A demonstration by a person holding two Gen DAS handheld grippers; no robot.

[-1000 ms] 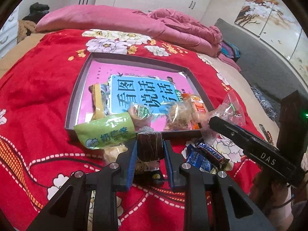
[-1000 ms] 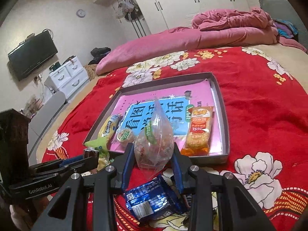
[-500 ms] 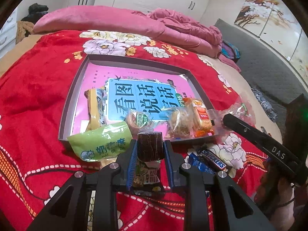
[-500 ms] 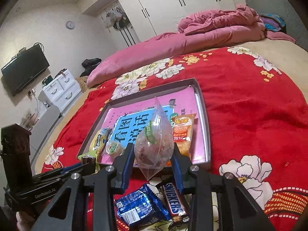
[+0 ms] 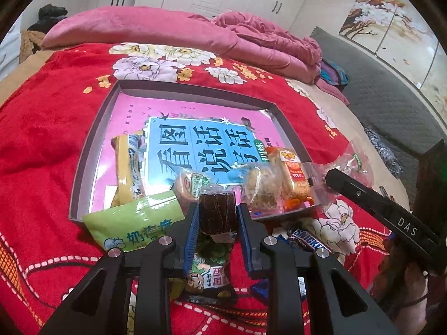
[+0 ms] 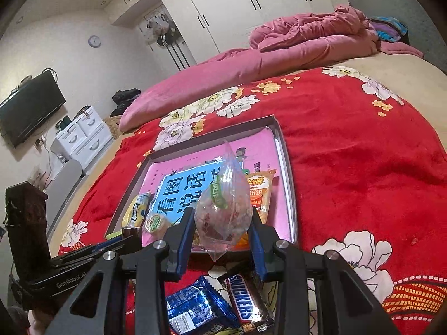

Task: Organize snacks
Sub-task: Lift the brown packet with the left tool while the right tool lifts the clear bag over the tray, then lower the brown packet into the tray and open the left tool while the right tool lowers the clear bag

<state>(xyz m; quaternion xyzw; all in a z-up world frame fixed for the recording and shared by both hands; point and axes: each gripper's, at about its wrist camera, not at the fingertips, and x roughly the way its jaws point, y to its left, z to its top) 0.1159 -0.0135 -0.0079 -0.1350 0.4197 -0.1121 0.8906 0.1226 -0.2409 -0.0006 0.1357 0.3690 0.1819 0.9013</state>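
My left gripper (image 5: 218,217) is shut on a dark brown wrapped snack (image 5: 217,212) just short of the near rim of a grey tray (image 5: 92,145) lined with a pink and blue book. My right gripper (image 6: 222,223) is shut on a clear bag of nuts (image 6: 223,209), held over the tray's near edge (image 6: 290,195). Inside the tray lie a yellow packet (image 5: 127,170), a round cake (image 5: 190,184), a flaky pastry (image 5: 261,187) and an orange packet (image 5: 293,176). A green packet (image 5: 134,223) overhangs the near rim.
On the red flowered blanket (image 6: 349,153) in front of the tray lie a Snickers bar (image 6: 243,298) and a blue wafer pack (image 6: 195,310). A pink quilt (image 5: 167,33) is piled at the far end. A dresser (image 6: 83,136) and TV stand left of the bed.
Both grippers have drifted with their snacks still held; the tray now looks nearer in the left view. In the right view the Snickers bar has come into sight below the fingers.
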